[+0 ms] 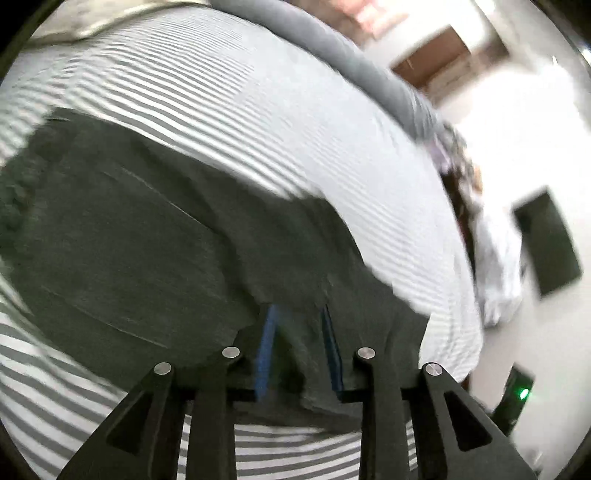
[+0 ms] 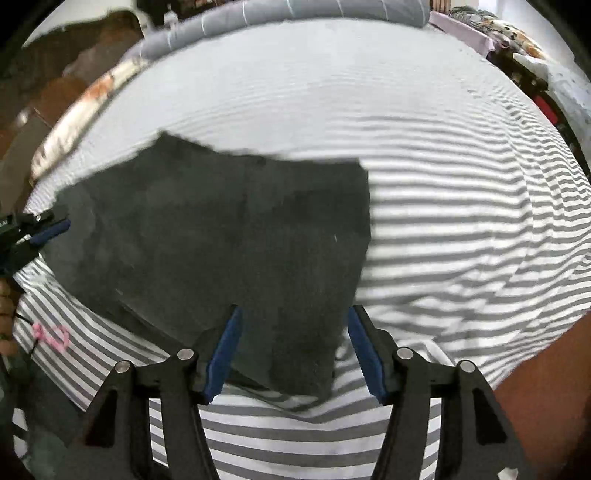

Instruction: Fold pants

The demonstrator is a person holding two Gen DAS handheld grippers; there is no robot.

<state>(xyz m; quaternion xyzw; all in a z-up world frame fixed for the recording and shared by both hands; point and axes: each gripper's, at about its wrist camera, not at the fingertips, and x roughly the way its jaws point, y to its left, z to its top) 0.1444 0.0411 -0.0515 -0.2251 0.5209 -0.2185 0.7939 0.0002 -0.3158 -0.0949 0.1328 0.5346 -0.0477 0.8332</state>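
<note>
Dark grey pants [image 2: 229, 236] lie folded flat on a grey-and-white striped bedsheet [image 2: 461, 229]. My right gripper [image 2: 293, 317] is open, its blue pads on either side of the near right corner of the pants, just above the cloth. My left gripper [image 1: 299, 314] has its blue pads partly closed with pants cloth [image 1: 147, 229] bunched between them; it also shows at the pants' left edge in the right wrist view [image 2: 51, 227].
A rolled grey blanket [image 2: 295, 14] lies along the bed's far edge. Patterned cloths [image 2: 509, 33] are piled at the far right. A pink mark [image 2: 51, 334] is on the sheet at near left. Beyond the bed are a white floor [image 1: 535, 140] and a dark mat [image 1: 546, 240].
</note>
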